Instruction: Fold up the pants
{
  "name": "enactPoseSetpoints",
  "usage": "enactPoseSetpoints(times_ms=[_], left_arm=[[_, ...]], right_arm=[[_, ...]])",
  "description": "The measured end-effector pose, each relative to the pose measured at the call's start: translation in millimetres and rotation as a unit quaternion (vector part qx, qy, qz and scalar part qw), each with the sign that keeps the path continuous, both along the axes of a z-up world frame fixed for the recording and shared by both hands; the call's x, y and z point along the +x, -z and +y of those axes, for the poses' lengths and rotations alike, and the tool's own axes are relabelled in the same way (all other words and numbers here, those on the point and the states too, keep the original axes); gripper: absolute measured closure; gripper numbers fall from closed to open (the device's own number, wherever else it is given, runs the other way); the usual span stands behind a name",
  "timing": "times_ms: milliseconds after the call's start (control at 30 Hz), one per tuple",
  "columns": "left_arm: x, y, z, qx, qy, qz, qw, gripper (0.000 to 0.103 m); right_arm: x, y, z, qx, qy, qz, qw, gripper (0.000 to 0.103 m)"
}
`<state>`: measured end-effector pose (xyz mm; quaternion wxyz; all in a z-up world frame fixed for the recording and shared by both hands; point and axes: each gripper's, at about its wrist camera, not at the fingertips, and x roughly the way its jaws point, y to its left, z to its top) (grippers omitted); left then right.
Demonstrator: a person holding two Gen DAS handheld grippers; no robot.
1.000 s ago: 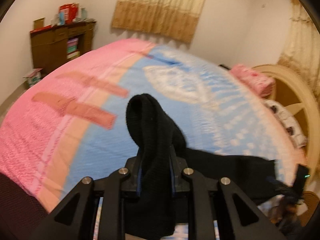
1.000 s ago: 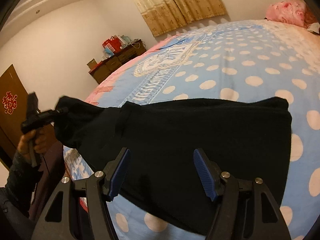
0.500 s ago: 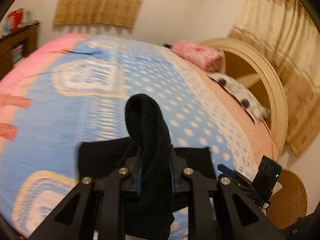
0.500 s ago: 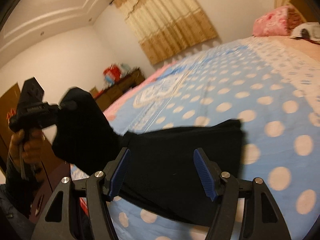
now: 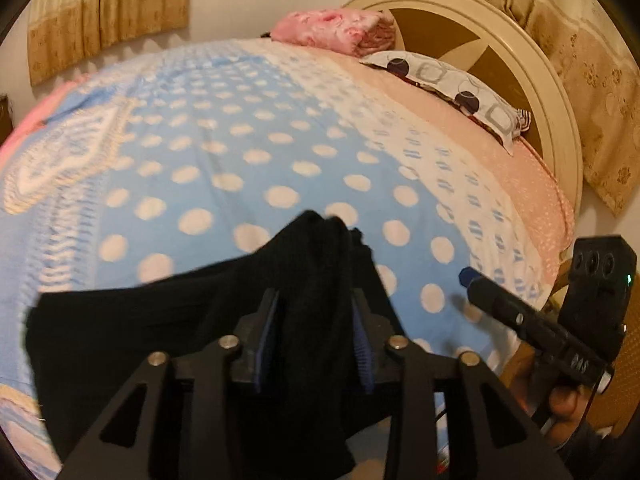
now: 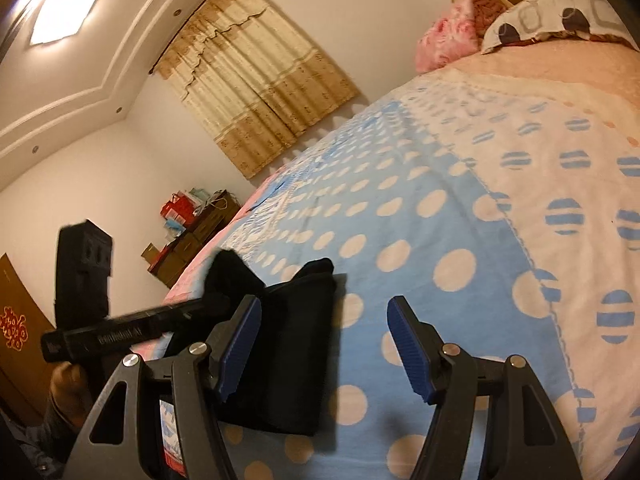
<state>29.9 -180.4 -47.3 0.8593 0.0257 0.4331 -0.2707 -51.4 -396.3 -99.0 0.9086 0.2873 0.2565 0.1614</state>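
The black pants (image 5: 132, 332) lie on the blue polka-dot bedspread (image 5: 248, 152) near the bed's front edge. My left gripper (image 5: 316, 316) is shut on a bunched end of the pants and holds it above the part that lies flat. In the right wrist view the pants (image 6: 288, 344) show as a folded dark stack at lower left, with the left gripper (image 6: 216, 304) over them. My right gripper (image 6: 324, 344) is open and empty, just right of the pants above the bedspread (image 6: 440, 216). It shows in the left wrist view (image 5: 476, 284) at right.
A pink folded blanket (image 5: 332, 32) and a spotted pillow (image 5: 452, 92) lie at the head of the bed by the round headboard (image 5: 520, 52). A brown cabinet (image 6: 188, 236) stands by the far wall under curtains (image 6: 256, 80). A wicker chair (image 5: 624, 360) is at the right.
My left gripper has carried the held end of the pants to the right, over the flat part, toward the right gripper. The right gripper has swung right, off the pants, and stays open.
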Motion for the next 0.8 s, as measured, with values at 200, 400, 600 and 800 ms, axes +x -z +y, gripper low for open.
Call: enactPoseSetpoints(times_ms=[200,400,600,800], left_arm=[[-16,-26,2,-0.034,0.025,-0.047,0.998,0.051],[-27,-35,50,0.024,-0.017,-0.123,0.992,0.032],[-21,2,121,0.072,-0.093,-0.083,0.9896,0.032],[-18,34,141,0.072,-0.109,-0.049,0.9903,0.032]], right_arm=[[-7,-2,-1,-0.013,0.006,-0.004,1.0,0.036],[-12,-16,14,-0.029,-0.002,-0.022,0.999,0.036],[-17,-36,89,-0.076,-0.13,-0.07,0.986,0.036],[-4,-18,146,-0.141,-0.189,-0.022,0.972,0.036]])
